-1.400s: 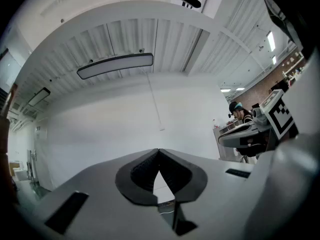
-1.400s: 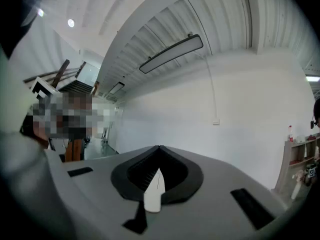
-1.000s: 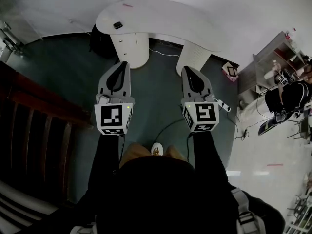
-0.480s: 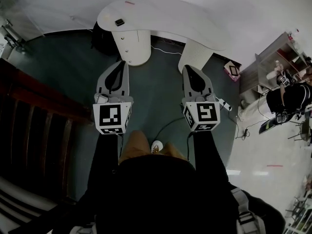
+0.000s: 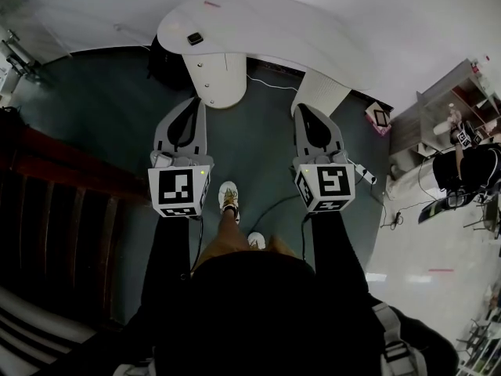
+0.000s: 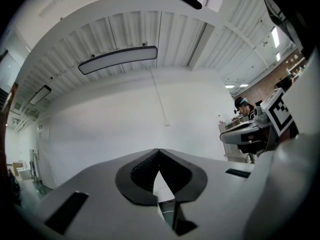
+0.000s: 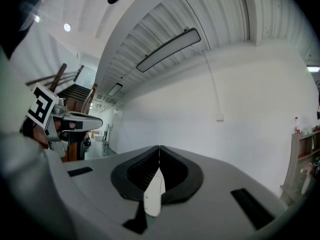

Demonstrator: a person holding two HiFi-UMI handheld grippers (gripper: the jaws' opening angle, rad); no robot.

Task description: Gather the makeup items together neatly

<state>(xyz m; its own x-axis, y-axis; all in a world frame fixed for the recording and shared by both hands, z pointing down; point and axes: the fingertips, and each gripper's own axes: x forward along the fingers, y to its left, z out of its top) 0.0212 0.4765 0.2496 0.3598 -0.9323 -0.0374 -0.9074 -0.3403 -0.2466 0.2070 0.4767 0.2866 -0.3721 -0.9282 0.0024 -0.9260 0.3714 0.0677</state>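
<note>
— What is being gripped by the tongs?

— Nothing. The jaws of the left gripper [image 5: 199, 102] are being held pressed together, tip to tip, and so are those of the right gripper [image 5: 300, 109]. Both are being held level, side by side, above the dark teal floor [image 5: 102, 108].

— And where are the makeup items being shown?

— Only a small dark object [image 5: 194, 38] is being shown, lying on the white curved table [image 5: 266, 34] near its left end, well apart from both grippers. What it is cannot be told.

— Is any writing being displayed?

— Black-and-white square patterns are being displayed on each marker cube [image 5: 182, 190]. A small red mark [image 5: 212, 4] is lying near the table's far edge, and any print on it is too small to be read.
</note>
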